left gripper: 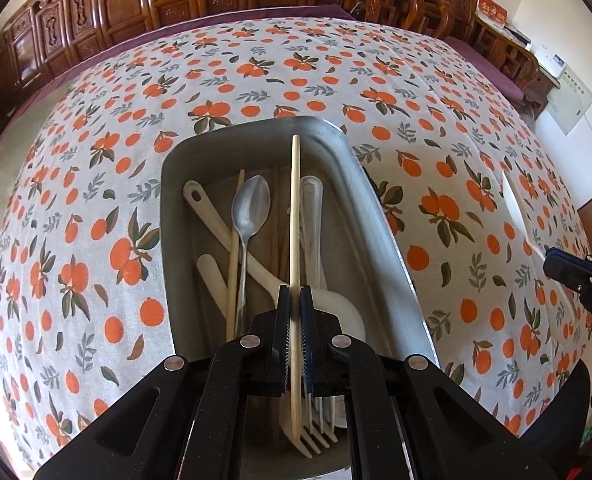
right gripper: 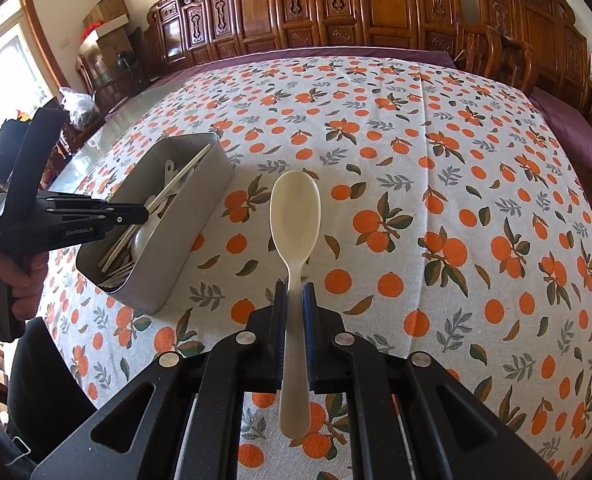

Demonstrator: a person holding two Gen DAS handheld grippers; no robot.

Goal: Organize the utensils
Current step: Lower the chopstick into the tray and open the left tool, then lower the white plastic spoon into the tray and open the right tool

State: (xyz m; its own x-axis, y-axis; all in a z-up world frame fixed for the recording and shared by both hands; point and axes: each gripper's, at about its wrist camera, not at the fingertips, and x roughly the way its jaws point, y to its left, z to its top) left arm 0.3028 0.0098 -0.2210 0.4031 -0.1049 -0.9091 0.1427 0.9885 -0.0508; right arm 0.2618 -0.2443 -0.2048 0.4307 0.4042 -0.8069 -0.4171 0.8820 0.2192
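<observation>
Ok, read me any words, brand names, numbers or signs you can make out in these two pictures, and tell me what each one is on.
"GenRobot.AI": white print on the side of the left tongs.
Small white lines on the same body, further back: too small to read.
Red sign with gold characters on the far shelf: blurred, unreadable.
White wall panel: print too small to read.
A white mark on the right tongs is cut off, unreadable.

Orange-print tablecloth (right gripper: 416,160) — carved wooden cabinets (right gripper: 336,12) behind.
</observation>
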